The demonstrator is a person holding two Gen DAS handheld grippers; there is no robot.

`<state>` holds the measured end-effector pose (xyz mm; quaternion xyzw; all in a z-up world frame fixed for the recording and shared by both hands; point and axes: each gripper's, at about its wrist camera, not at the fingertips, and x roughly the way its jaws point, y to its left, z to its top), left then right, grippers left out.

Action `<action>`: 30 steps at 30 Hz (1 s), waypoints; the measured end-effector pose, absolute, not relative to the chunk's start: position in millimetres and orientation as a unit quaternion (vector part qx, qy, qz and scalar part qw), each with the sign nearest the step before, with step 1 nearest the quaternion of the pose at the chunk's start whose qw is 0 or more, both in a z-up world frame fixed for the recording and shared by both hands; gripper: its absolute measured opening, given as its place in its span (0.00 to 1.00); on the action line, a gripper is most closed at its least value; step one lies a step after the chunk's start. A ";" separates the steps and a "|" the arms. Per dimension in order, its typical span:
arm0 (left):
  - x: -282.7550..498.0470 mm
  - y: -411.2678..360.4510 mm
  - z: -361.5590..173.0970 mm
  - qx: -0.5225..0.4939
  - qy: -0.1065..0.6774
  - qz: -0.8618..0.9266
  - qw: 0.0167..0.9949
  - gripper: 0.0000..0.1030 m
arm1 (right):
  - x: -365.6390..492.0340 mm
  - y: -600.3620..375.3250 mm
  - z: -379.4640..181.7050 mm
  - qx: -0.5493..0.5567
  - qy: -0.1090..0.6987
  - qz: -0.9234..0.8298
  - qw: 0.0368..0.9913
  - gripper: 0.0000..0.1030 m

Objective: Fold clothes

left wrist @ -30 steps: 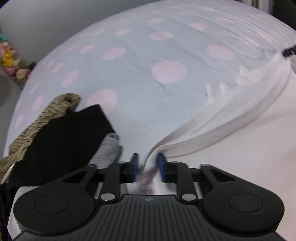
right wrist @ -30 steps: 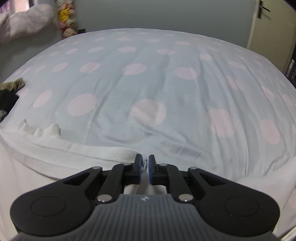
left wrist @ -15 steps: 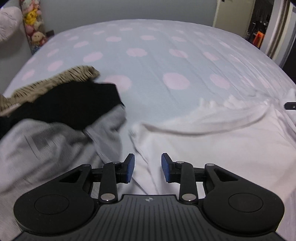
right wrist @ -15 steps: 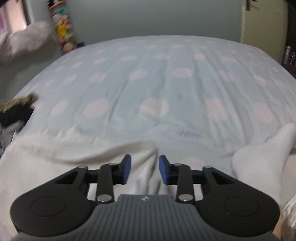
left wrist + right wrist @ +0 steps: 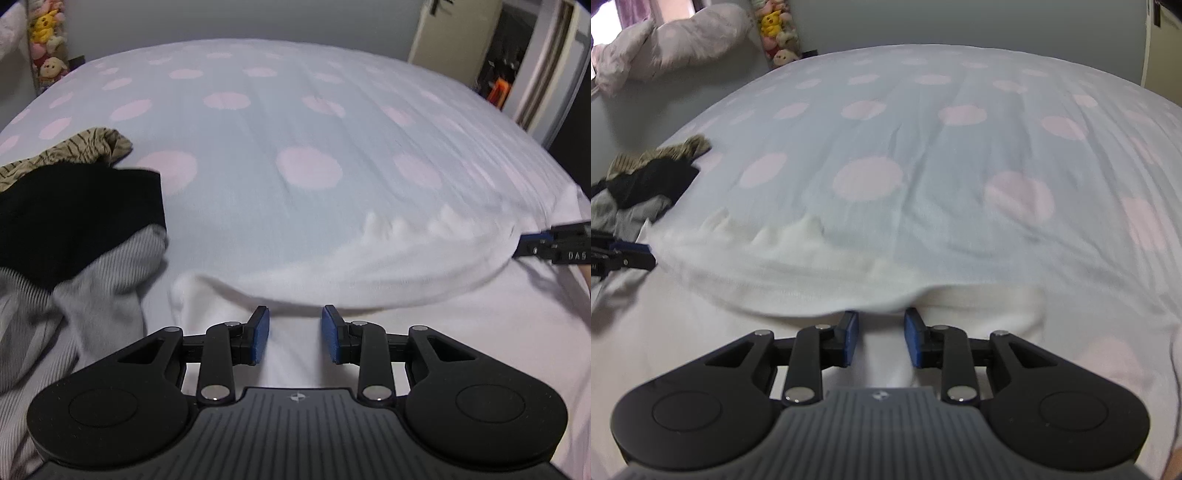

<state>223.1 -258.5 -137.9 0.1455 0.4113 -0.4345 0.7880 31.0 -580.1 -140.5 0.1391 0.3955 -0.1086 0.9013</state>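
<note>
Left wrist view: left gripper spread apart over the flat white cotton garment on the pink-dotted pale bedsheet's near edge; right gripper likewise apart, empty

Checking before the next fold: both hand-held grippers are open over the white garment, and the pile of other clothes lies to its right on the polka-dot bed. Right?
Not quite. The pile of other clothes lies to the left of the white garment, as the left wrist view shows. The left hand-held gripper and right hand-held gripper are indeed open above it on the polka-dot bed.
</note>
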 end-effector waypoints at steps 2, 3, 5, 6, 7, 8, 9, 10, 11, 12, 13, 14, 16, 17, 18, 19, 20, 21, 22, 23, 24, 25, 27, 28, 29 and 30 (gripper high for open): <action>231.9 -264.0 -139.1 0.133 0.405 -0.429 0.796 0.29 | 41.8 -588.1 -140.7 0.152 0.391 -0.111 0.901 0.29; 236.2 -264.8 -139.3 0.125 0.405 -0.421 0.802 0.29 | 45.5 -591.5 -140.1 0.158 0.386 -0.115 0.901 0.29; 243.2 -264.3 -139.0 0.107 0.404 -0.407 0.812 0.29 | 50.2 -596.3 -136.7 0.161 0.379 -0.129 0.902 0.29; 243.3 -260.6 -137.0 0.098 0.402 -0.405 0.815 0.29 | 49.5 -598.5 -134.4 0.167 0.376 -0.135 0.901 0.30; 243.2 -256.7 -134.9 0.090 0.401 -0.403 0.818 0.29 | 48.6 -600.8 -132.0 0.173 0.373 -0.141 0.901 0.30; 240.2 -250.9 -131.4 0.088 0.398 -0.402 0.820 0.29 | 45.5 -602.8 -129.4 0.180 0.370 -0.143 0.900 0.30; 236.8 -244.8 -127.7 0.088 0.395 -0.402 0.821 0.29 | 41.3 -603.4 -126.3 0.186 0.368 -0.146 0.899 0.30; 232.0 -236.6 -123.0 0.087 0.393 -0.401 0.823 0.29 | 35.6 -602.3 -122.6 0.188 0.367 -0.150 0.898 0.31; 227.0 -228.1 -118.3 0.085 0.391 -0.401 0.824 0.29 | 29.8 -601.0 -118.8 0.189 0.367 -0.154 0.898 0.31; 221.9 -219.7 -113.5 0.084 0.389 -0.401 0.825 0.29 | 21.1 -598.4 -114.9 0.192 0.365 -0.157 0.897 0.31; 215.5 -208.8 -109.8 0.080 0.393 -0.399 0.825 0.29 | 11.1 -595.0 -111.1 0.196 0.362 -0.157 0.898 0.31; 209.0 -197.6 -106.2 0.075 0.398 -0.397 0.824 0.29 | 1.2 -591.5 -107.4 0.201 0.359 -0.158 0.898 0.31; 194.5 -175.7 -100.8 0.069 0.406 -0.392 0.823 0.29 | -22.2 -580.2 -100.9 0.207 0.354 -0.159 0.898 0.31; 186.4 -165.0 -99.2 0.068 0.409 -0.388 0.823 0.29 | -32.8 -574.5 -99.2 0.209 0.354 -0.163 0.897 0.32; 178.9 -158.3 -101.5 0.062 0.411 -0.385 0.824 0.29 | -43.4 -568.7 -97.6 0.211 0.354 -0.166 0.896 0.32; 171.5 -152.1 -104.3 0.056 0.414 -0.381 0.825 0.29 | -54.7 -563.4 -97.2 0.215 0.355 -0.171 0.894 0.34; 164.1 -145.9 -107.1 0.050 0.416 -0.377 0.826 0.29 | -65.4 -558.1 -97.0 0.220 0.354 -0.175 0.892 0.37; 156.7 -139.7 -109.9 0.043 0.418 -0.373 0.827 0.29 | -76.1 -552.8 -96.7 0.224 0.353 -0.179 0.891 0.37; 149.2 -133.5 -112.6 0.037 0.421 -0.369 0.828 0.29 | -86.8 -548.3 -97.1 0.229 0.351 -0.183 0.889 0.39; 141.8 -127.2 -115.4 0.031 0.423 -0.365 0.829 0.31 | -95.9 -544.4 -98.1 0.233 0.350 -0.189 0.887 0.41; 134.4 -121.0 -118.2 0.024 0.425 -0.361 0.830 0.35 | -104.0 -541.8 -99.5 0.234 0.351 -0.197 0.885 0.43; 127.0 -114.8 -121.0 0.018 0.427 -0.357 0.830 0.38 | -112.1 -539.2 -100.9 0.234 0.351 -0.205 0.883 0.44; 112.2 -102.4 -126.5 0.005 0.432 -0.349 0.832 0.39 | -127.5 -534.6 -104.1 0.236 0.351 -0.218 0.880 0.44; 104.7 -96.2 -129.3 -0.001 0.434 -0.345 0.833 0.39 | -134.8 -532.6 -106.0 0.238 0.351 -0.224 0.878 0.44; 97.3 -89.9 -132.1 -0.007 0.436 -0.341 0.833 0.39 | -142.0 -530.6 -108.0 0.240 0.350 -0.230 0.876 0.44; 89.9 -83.7 -134.8 -0.014 0.438 -0.336 0.834 0.39 | -146.5 -528.9 -112.5 0.242 0.355 -0.232 0.873 0.44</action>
